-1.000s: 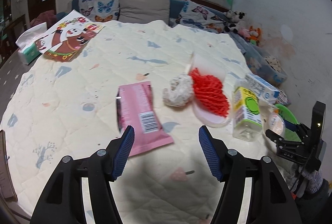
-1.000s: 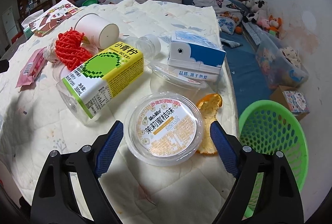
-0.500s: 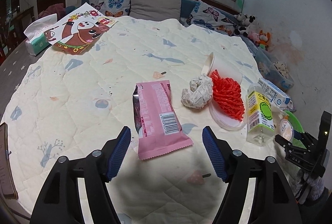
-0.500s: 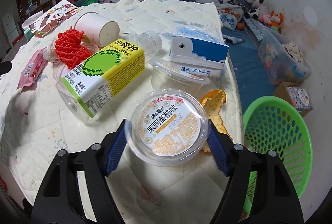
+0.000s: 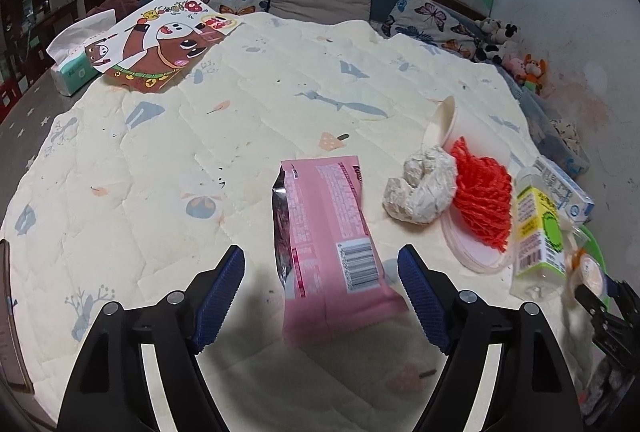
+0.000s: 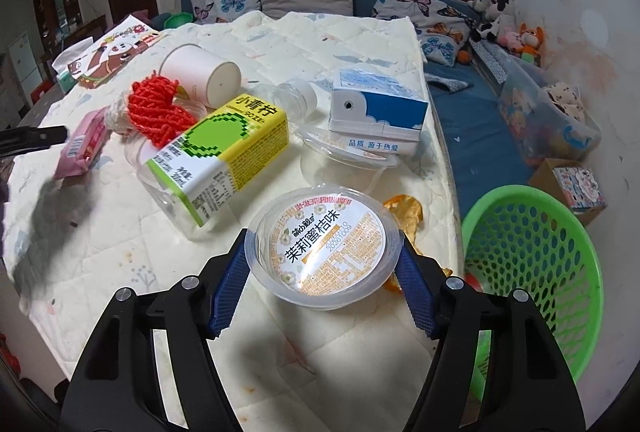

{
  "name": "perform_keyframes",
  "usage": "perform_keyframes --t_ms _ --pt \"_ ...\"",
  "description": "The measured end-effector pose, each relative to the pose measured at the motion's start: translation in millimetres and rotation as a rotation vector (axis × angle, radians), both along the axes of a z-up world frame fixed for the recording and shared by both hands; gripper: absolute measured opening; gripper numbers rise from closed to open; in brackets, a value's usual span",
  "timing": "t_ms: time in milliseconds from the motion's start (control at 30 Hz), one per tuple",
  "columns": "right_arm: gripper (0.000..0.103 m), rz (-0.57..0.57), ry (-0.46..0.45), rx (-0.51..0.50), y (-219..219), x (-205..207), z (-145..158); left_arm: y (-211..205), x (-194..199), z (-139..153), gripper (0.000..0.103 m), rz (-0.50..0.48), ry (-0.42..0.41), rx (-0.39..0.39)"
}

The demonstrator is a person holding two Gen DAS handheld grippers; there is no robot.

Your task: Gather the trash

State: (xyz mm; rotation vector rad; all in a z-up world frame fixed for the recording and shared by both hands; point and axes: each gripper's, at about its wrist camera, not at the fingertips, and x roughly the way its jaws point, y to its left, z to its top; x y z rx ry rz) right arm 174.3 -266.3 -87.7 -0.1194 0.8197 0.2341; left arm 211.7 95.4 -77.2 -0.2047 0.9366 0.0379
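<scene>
The right gripper is clamped on the clear jelly cup, both pads pressed against its rim, near the right edge of the quilted table and just beside the green basket standing off that edge. The left gripper is spread wide, holding nothing, with the near end of the pink wrapper lying between its pads close to the near edge. Judged step: first pickup in progress; the next move calls for carrying the cup over the basket and releasing, and for closing the left pads on the wrapper.
</scene>
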Motion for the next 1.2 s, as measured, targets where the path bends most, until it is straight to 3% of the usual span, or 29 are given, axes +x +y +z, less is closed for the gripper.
perform_keyframes --t_ms 267,767,800,1200 --pt "0.069 0.018 -0.006 -0.004 6.0 -6.8 3.4 -3.8 23.1 -14.4 0.076 -0.003 0.037 0.036" --pt "0.069 0.003 0.017 0.05 -1.8 -18.1 -6.0 -10.0 25.3 -21.5 0.032 -0.031 0.037 0.023" --pt "0.069 0.003 0.014 0.053 -2.5 -19.5 -5.8 -10.2 24.1 -20.8 0.025 -0.034 0.033 0.017" --pt "0.069 -0.01 -0.012 0.101 -9.5 -34.4 3.1 -15.9 -9.1 7.2 0.021 -0.065 -0.053 -0.035"
